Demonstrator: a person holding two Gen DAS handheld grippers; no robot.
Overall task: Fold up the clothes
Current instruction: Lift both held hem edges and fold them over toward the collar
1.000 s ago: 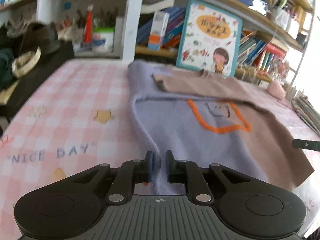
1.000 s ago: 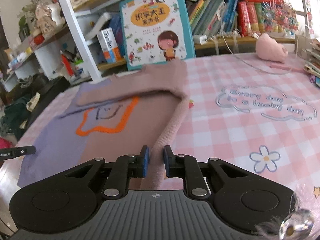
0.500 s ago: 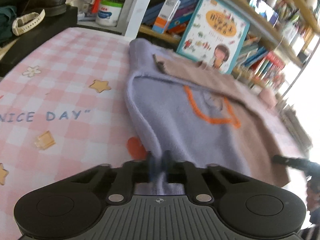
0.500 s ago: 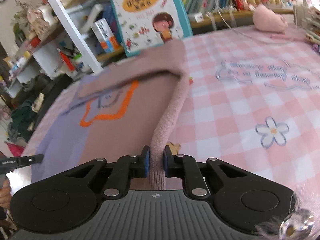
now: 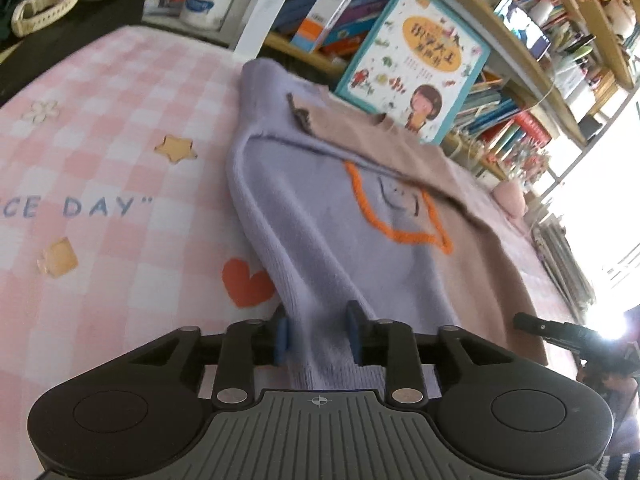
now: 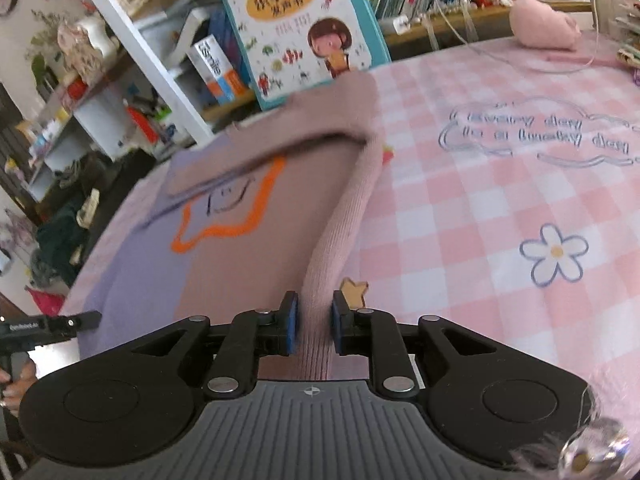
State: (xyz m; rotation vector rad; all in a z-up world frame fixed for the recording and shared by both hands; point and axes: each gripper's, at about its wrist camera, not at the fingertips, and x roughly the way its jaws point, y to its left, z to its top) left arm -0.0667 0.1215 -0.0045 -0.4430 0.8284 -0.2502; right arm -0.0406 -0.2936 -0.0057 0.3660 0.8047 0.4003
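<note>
A: The left gripper (image 5: 318, 338), clamped a second ago, is opening; its pads barely touch the sweater's (image 5: 320, 240) lilac hem lying between them.

B: And the right gripper (image 6: 313, 328)?

A: Pinching the pink hem. The sweater lies flat on the checked table (image 6: 480, 220), so the bottom fold probably waits.

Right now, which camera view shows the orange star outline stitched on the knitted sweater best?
The left wrist view: the orange star outline is nearer there, and its shape is complete. The right wrist view shows it smaller, farther away, with its top under a folded pink sleeve.
</note>
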